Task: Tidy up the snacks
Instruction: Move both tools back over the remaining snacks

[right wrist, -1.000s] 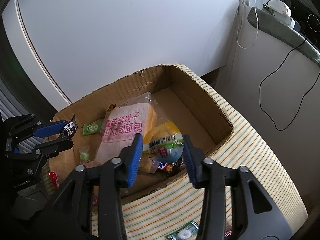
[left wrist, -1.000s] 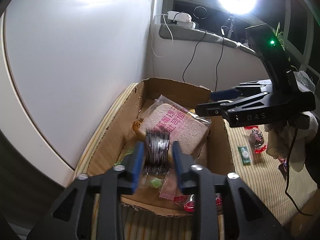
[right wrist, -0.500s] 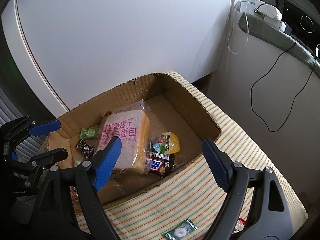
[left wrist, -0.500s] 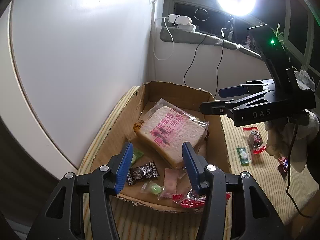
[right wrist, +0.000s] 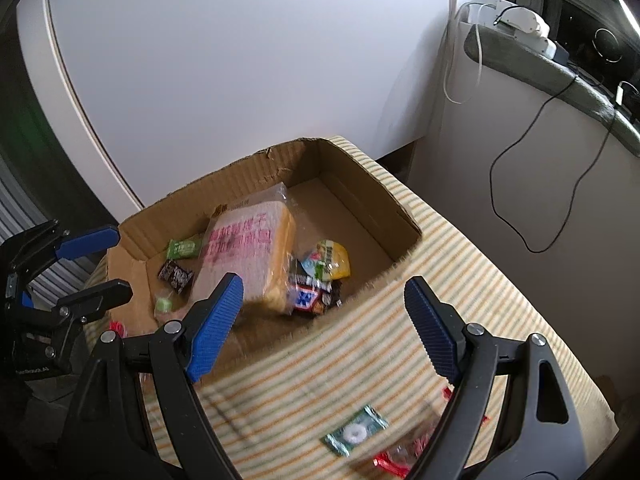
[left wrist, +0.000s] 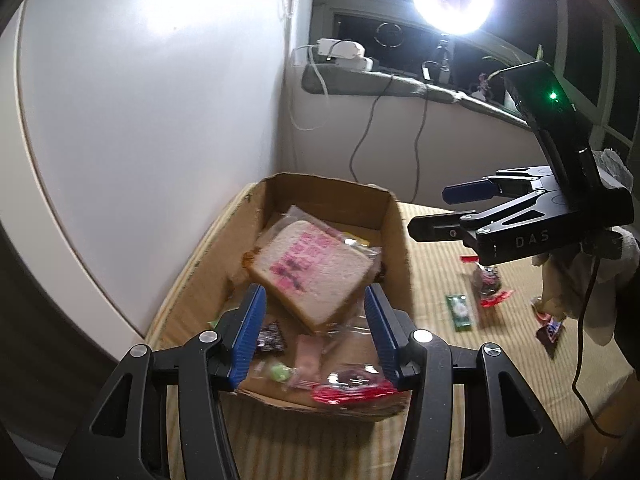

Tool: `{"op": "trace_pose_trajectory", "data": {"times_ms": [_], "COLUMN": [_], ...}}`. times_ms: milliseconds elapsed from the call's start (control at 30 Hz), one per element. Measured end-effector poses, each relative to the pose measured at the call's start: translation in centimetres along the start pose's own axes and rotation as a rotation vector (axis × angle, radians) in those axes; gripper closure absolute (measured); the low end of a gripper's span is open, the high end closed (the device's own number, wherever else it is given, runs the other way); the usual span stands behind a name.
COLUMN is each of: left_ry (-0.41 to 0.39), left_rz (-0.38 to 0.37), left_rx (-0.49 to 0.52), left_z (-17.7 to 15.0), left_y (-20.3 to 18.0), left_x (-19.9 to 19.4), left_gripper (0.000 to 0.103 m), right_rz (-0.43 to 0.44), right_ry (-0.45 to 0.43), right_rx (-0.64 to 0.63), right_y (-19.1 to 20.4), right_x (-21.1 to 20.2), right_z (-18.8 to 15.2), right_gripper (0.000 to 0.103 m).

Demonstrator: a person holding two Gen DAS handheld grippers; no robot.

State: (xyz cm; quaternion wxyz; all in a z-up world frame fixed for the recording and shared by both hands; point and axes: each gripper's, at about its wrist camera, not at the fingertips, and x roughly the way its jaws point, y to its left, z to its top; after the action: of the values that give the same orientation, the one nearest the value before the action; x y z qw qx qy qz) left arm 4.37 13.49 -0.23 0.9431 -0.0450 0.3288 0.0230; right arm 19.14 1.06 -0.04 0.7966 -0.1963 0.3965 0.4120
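Open brown cardboard box point(right wrist: 400, 216) on striped surface point(right wrist: 460, 280), wrapped pink-printed bread slice point(right wrist: 248, 256) inside, left gripper point(left wrist: 316, 332) and right gripper point(right wrist: 320, 320) fingers released, empty, green mint packet point(right wrist: 354, 434) at 5 o'clock.

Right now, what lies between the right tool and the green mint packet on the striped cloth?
Only bare striped cloth shows between the open right tool and the green mint packet in the right wrist view.

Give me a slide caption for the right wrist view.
Open right tool above a cardboard box holding wrapped bread and small snacks; a green candy lies outside on striped cloth.
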Motion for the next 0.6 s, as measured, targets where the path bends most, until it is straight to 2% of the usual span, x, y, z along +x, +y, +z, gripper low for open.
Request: {"op": "trace_pose_trajectory", "data": {"times_ms": [367, 600], "left_ry": [0.002, 0.025], "left_rz": [-0.090, -0.161], "left_rx": [0.053, 0.095], "left_z": [-0.5, -1.3], "left_y": [-5.3, -9.3], "left_x": [0.1, 1.0], "left_gripper": [0.053, 0.053], "right_rz": [-0.038, -0.064], "right_ry": [-0.029, -0.009], "right_rx": [0.088, 0.168], "right_y": [-3.6, -6.3], "right_x": [-5.6, -6.7], "right_z": [-4.8, -7.8], "right_gripper": [0.018, 0.018]}}
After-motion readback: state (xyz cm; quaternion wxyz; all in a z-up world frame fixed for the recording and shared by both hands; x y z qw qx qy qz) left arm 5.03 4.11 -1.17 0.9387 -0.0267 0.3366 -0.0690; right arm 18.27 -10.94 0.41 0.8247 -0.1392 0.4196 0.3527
